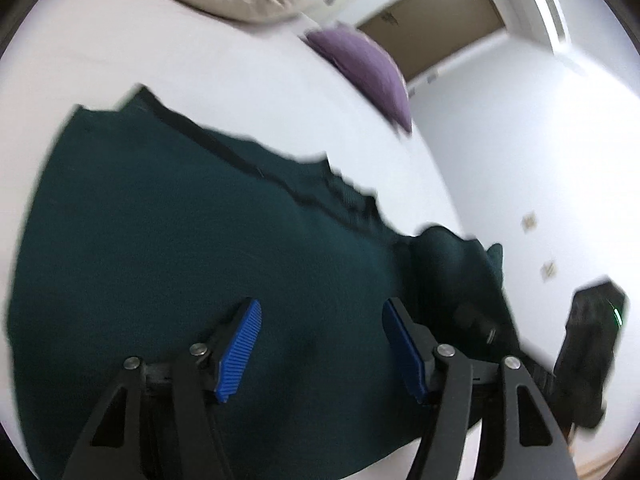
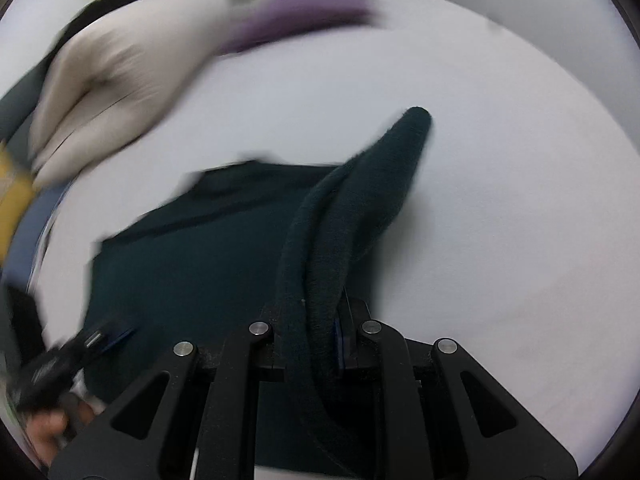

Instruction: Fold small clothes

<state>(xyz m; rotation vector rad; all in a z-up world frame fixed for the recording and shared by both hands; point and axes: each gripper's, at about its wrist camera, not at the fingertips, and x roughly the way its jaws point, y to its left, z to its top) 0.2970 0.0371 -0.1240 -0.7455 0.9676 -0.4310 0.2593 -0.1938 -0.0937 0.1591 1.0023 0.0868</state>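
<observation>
A dark green garment (image 1: 180, 240) lies spread on a white surface (image 1: 224, 72). My left gripper (image 1: 320, 306) hovers over its near part, open, blue pads (image 1: 240, 348) wide apart with nothing pinched between them. In the right wrist view my right gripper (image 2: 316, 316) is shut on a thick fold of the green garment (image 2: 360, 208); the fold rises from the jaws and tapers to a point. The rest of the cloth lies flat to the left (image 2: 180, 264). The right gripper (image 1: 480, 326) also shows at the garment's right edge in the left wrist view, fabric bunched over it.
A beige garment (image 2: 112, 80) and a purple one (image 2: 296, 12) lie at the far side of the surface. Yellow cloth (image 2: 12, 200) sits at the left edge. A hand (image 2: 48, 432) holds the left gripper (image 2: 100, 340). A white wall (image 1: 520, 160) and brown door (image 1: 432, 8) stand beyond.
</observation>
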